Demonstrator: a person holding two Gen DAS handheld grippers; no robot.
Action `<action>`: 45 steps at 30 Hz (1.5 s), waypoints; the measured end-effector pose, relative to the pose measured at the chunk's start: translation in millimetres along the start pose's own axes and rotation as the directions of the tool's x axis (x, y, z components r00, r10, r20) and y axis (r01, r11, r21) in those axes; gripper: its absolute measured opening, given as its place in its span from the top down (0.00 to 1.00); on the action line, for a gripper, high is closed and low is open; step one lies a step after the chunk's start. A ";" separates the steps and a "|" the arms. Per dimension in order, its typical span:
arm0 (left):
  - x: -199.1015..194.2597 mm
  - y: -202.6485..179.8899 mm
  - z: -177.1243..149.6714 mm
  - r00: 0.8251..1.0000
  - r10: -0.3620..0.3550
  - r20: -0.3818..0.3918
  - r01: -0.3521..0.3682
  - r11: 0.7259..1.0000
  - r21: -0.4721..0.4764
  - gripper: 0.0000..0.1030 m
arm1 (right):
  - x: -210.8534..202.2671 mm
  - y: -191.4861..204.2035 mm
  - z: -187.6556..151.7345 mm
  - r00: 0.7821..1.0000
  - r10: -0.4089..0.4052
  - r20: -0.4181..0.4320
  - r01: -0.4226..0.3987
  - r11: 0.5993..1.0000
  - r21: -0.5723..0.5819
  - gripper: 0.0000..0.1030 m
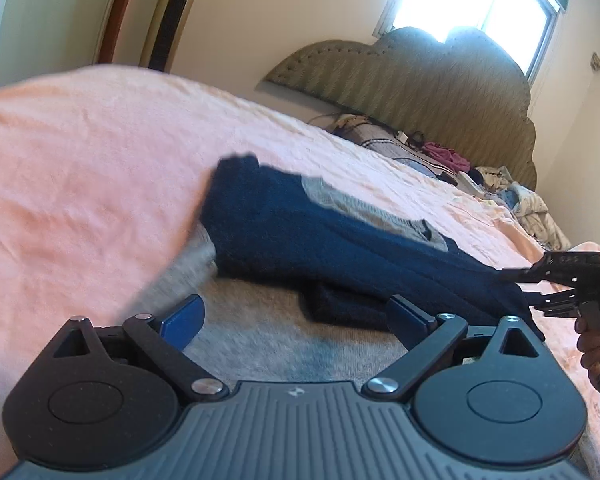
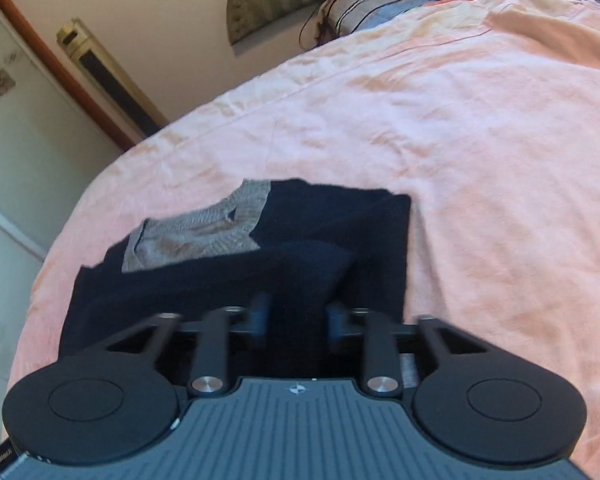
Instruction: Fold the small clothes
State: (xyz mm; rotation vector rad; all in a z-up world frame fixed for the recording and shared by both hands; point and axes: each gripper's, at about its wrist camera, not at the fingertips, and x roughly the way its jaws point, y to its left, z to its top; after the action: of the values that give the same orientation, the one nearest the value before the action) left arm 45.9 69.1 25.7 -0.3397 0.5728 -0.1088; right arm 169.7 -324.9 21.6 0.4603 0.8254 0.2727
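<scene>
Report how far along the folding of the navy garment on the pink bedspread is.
Done: the navy knitted garment with grey ribbed trim lies on the pink bedspread with layers already folded over.
In hand: the right hand-held gripper is open at the garment's near edge, dark fabric between its fingers but no grip visible. The left hand-held gripper is open over grey fabric.
Left: any further folds; I cannot tell how many.

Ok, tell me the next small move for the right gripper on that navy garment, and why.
Probably close the right gripper on the near edge of the navy garment. Its jaws stand apart with dark cloth between them, not visibly pinched, and the garment lies partly folded on the pink bedspread, its grey collar exposed. The left gripper is open over grey cloth, so it offers no hold.
</scene>
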 end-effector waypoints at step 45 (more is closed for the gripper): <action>-28.2 39.2 -3.0 0.972 0.184 -0.149 -0.145 0.960 0.239 0.87 | -92.2 -32.6 -97.7 1.000 -0.011 0.012 0.011 0.999 -0.030 0.58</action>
State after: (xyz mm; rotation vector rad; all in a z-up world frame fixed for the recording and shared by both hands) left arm 21.0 110.5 24.3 -0.0591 0.7483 -0.0417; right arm 37.6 -362.7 7.1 0.4285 0.8110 0.2718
